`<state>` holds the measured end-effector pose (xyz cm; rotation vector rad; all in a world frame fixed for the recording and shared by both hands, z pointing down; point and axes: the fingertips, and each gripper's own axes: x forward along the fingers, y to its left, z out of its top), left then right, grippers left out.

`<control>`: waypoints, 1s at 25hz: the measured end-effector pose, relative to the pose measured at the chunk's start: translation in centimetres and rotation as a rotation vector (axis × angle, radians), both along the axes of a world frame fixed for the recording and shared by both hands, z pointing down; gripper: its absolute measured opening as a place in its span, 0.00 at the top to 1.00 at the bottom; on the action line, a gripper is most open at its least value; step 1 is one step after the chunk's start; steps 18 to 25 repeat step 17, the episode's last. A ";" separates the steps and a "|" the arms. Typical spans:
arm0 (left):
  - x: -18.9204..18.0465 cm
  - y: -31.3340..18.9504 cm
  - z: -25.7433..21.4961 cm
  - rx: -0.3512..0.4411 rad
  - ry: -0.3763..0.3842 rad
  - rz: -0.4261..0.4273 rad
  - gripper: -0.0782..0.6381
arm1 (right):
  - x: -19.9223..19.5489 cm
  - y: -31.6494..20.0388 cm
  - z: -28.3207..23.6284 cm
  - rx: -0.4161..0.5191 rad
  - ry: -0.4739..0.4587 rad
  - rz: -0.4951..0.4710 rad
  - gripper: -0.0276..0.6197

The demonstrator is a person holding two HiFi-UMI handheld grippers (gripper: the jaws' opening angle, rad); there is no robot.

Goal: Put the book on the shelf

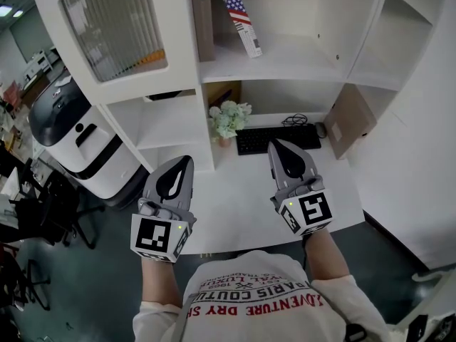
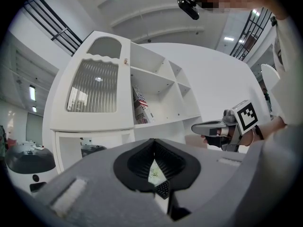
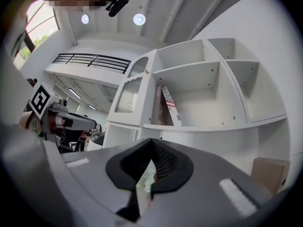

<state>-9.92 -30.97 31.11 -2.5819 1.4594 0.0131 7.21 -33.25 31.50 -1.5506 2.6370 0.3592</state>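
Observation:
A book with a stars-and-stripes cover (image 1: pixel 240 14) leans tilted on the upper shelf of the white shelf unit (image 1: pixel 285 66), against a brown book (image 1: pixel 202 20). The same flag book (image 3: pixel 171 105) shows in the right gripper view and, smaller (image 2: pixel 141 106), in the left gripper view. My left gripper (image 1: pixel 185 161) hovers over the desk's front left, its jaws together with nothing in them. My right gripper (image 1: pixel 278 144) hangs above the desk near the keyboard, also shut and empty. Both are well below the book and apart from it.
On the white desk (image 1: pixel 235 205) lie a black keyboard (image 1: pixel 278 137), a mouse (image 1: pixel 320 129) and a small pot of pale flowers (image 1: pixel 229 118). A cardboard box (image 1: pixel 349 120) stands at the right. A white and black robot unit (image 1: pixel 71 130) stands left of the shelves.

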 end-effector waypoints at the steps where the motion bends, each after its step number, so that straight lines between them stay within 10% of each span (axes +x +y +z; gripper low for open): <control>1: 0.1 0.0 0.0 -0.001 0.000 -0.001 0.88 | 0.3 0.0 0.0 -0.001 -0.009 0.007 0.96; 25: 0.5 -0.4 1.7 -0.028 -0.020 -0.007 0.88 | 1.4 0.2 1.1 -0.025 0.046 -0.010 0.96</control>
